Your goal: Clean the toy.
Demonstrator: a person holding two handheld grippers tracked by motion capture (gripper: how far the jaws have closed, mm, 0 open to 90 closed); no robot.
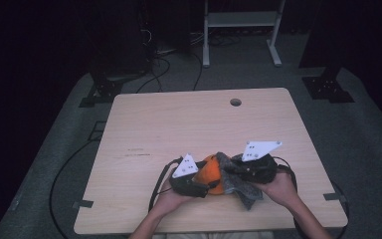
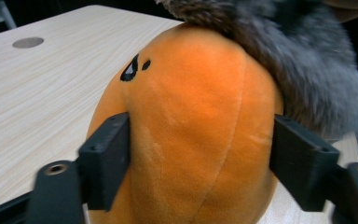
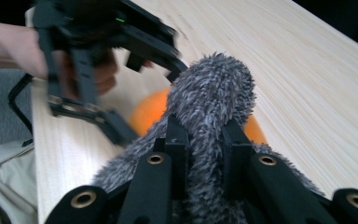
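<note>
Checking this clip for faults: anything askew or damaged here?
Nothing looks damaged. The grey furry cloth lies bunched over the orange plush, pinched by the right gripper; that seems to be the work in hand.

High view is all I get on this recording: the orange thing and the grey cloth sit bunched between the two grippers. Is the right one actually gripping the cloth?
Observer: Yes. In the right gripper view the right gripper has its jaws pinched on a fold of the fuzzy grey cloth.
Operator: And the left one?
Observer: The left gripper has its jaws on either side of the orange plush toy, pads against its flanks.
Operator: Any markings on the toy?
Observer: Two small black marks near its top, on the side facing the left gripper.
</note>
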